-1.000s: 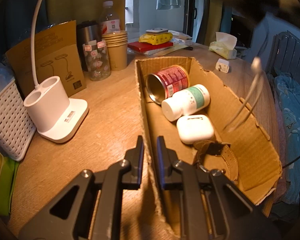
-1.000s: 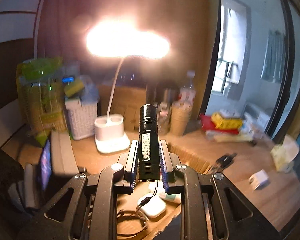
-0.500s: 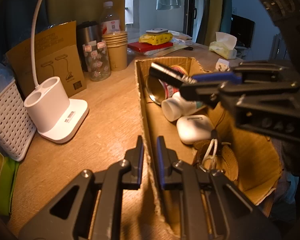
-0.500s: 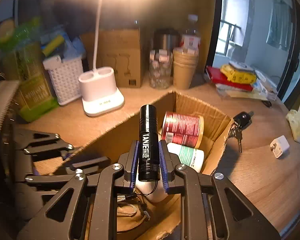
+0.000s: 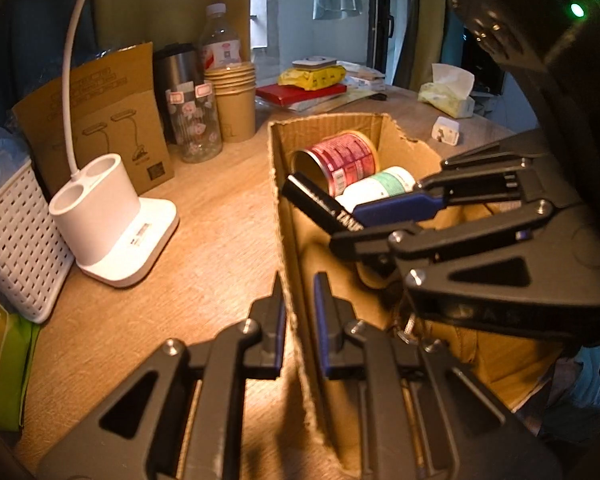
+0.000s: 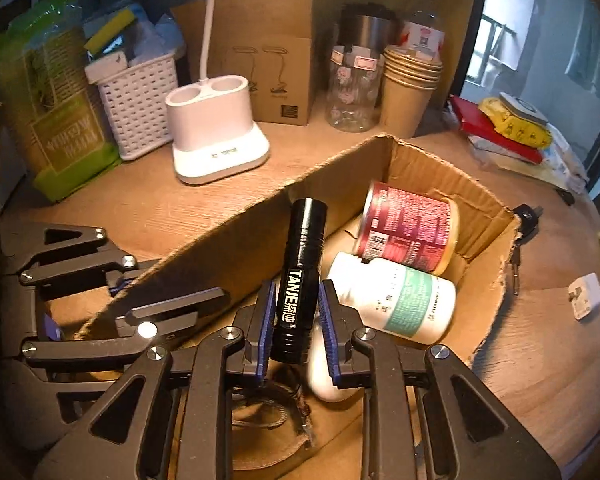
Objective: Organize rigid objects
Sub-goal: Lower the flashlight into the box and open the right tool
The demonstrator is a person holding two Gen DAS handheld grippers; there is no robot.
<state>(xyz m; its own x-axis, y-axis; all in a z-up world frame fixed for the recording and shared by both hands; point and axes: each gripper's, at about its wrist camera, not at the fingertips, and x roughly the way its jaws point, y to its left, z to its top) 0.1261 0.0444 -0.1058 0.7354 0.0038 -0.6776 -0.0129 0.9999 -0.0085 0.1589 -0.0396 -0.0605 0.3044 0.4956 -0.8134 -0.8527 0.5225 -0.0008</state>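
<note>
My left gripper (image 5: 298,300) is shut on the near wall of an open cardboard box (image 5: 288,216). My right gripper (image 6: 298,304) is shut on a black flashlight (image 6: 302,272) and holds it inside the box, low over its contents; the flashlight also shows in the left wrist view (image 5: 320,206). In the box lie a red tin can (image 6: 410,226), a white pill bottle (image 6: 392,298), a white earbud case (image 6: 320,368) and a brown strap (image 6: 268,432).
A white lamp base (image 6: 216,128), a white basket (image 6: 138,100), a cardboard carton (image 6: 272,76), a glass jar (image 6: 352,88) and stacked paper cups (image 6: 408,92) stand behind the box. Keys (image 6: 526,220) and a white plug (image 6: 586,294) lie to its right.
My right gripper has come down from above the table into the box with the flashlight. My left gripper has stayed on the box wall.
</note>
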